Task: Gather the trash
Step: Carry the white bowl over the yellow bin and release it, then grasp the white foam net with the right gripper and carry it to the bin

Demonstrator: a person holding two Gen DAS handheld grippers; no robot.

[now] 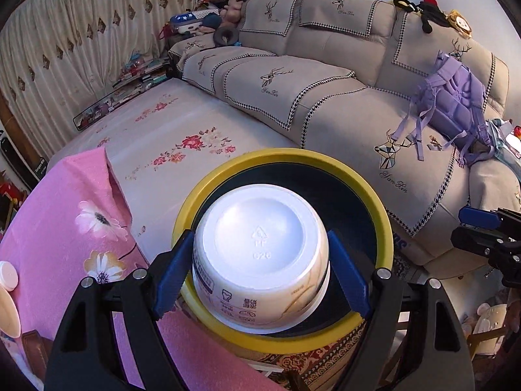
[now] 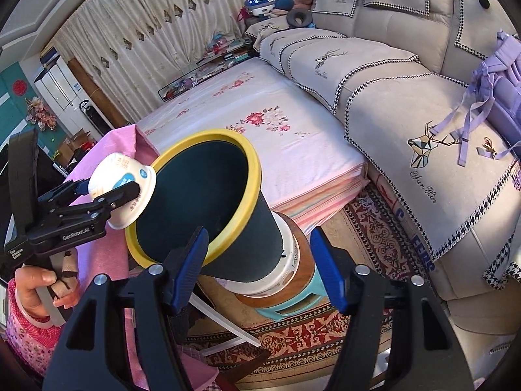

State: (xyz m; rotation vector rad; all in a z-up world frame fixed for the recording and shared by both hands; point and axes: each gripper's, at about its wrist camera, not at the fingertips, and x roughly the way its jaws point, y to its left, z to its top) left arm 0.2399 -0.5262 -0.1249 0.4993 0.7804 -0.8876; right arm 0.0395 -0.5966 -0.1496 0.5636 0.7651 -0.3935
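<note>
My left gripper [image 1: 260,260] is shut on a white plastic cup [image 1: 260,254], its bottom facing the camera, held at the mouth of a dark bin with a yellow rim [image 1: 384,215]. In the right wrist view the left gripper [image 2: 110,192] holds the cup [image 2: 120,189] against the left edge of the bin's rim [image 2: 254,169]. The bin [image 2: 202,202] is tilted toward the cup and rests on a round stool [image 2: 293,280]. My right gripper [image 2: 260,260] is open and empty, its fingers on either side of the bin's lower body, not touching it. The right gripper also shows in the left wrist view [image 1: 482,228].
A pink floral cloth [image 1: 65,228] covers the table at left, with a white lid [image 1: 6,275] on it. A flowered mattress [image 2: 260,123] and a grey sofa [image 1: 325,91] with a purple backpack [image 1: 456,104] lie behind. A patterned rug [image 2: 374,228] covers the floor.
</note>
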